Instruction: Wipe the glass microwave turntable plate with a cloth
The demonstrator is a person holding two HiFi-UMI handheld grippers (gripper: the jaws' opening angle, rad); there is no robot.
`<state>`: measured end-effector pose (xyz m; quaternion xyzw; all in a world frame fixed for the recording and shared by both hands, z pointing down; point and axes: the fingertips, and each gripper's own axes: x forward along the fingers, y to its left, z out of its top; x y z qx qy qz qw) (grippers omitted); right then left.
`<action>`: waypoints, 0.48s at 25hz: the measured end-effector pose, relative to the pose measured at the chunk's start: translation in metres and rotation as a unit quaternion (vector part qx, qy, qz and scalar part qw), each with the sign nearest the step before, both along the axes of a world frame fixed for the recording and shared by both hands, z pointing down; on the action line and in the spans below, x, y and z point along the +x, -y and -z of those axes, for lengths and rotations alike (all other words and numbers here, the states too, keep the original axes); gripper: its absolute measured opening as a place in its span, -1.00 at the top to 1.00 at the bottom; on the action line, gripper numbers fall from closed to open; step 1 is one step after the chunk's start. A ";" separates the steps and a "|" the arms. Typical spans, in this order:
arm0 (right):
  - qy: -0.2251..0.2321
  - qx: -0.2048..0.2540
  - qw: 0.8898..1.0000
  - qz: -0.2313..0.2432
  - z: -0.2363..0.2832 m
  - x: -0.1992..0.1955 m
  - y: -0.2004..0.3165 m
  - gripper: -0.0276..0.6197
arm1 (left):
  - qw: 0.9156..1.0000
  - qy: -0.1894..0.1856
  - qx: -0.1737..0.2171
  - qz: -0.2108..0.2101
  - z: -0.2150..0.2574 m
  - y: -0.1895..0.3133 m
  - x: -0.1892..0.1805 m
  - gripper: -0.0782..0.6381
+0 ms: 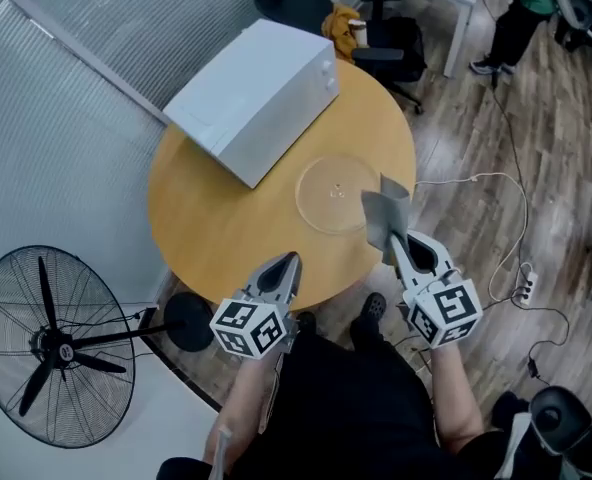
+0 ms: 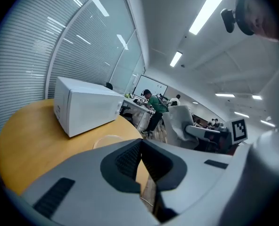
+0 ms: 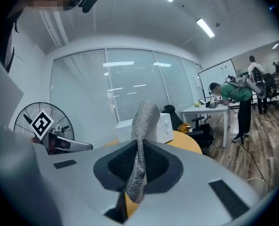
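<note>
**Left claw** (image 1: 290,260) and **right claw** (image 1: 396,244): pale grey moulded shells that taper towards the tip. Each is lined with black ribbed pads (image 2: 126,161) set in a dark recess. Flat dark rectangular insets (image 3: 229,197) mark each shell's upper face. Behind each claw sits a white cube (image 1: 248,328) printed with black square markers. The person wears a black garment (image 1: 351,403) and dark shoes (image 1: 373,306).

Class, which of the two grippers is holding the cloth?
The right gripper: a grey cloth is pinched between its jaws, while the left gripper is shut on nothing.
</note>
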<state>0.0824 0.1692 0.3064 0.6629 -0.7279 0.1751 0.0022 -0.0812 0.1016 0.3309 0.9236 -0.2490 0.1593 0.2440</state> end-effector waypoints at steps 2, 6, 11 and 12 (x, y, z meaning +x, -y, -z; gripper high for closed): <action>0.004 -0.006 1.000 0.011 -0.005 0.003 0.002 0.82 | 1.000 -0.006 -0.022 0.020 -0.010 -0.005 -0.003 0.80; 0.010 -0.020 0.999 0.031 -0.015 0.004 0.013 0.82 | 0.996 -0.016 -0.063 0.053 -0.027 -0.006 -0.012 0.80; 0.008 -0.045 0.998 0.050 -0.034 -0.001 0.031 0.82 | 0.993 -0.024 -0.085 0.073 -0.048 0.012 -0.013 0.80; 0.006 -0.050 0.997 0.053 -0.036 -0.001 0.035 0.82 | 0.993 -0.027 -0.091 0.075 -0.052 0.016 -0.011 0.80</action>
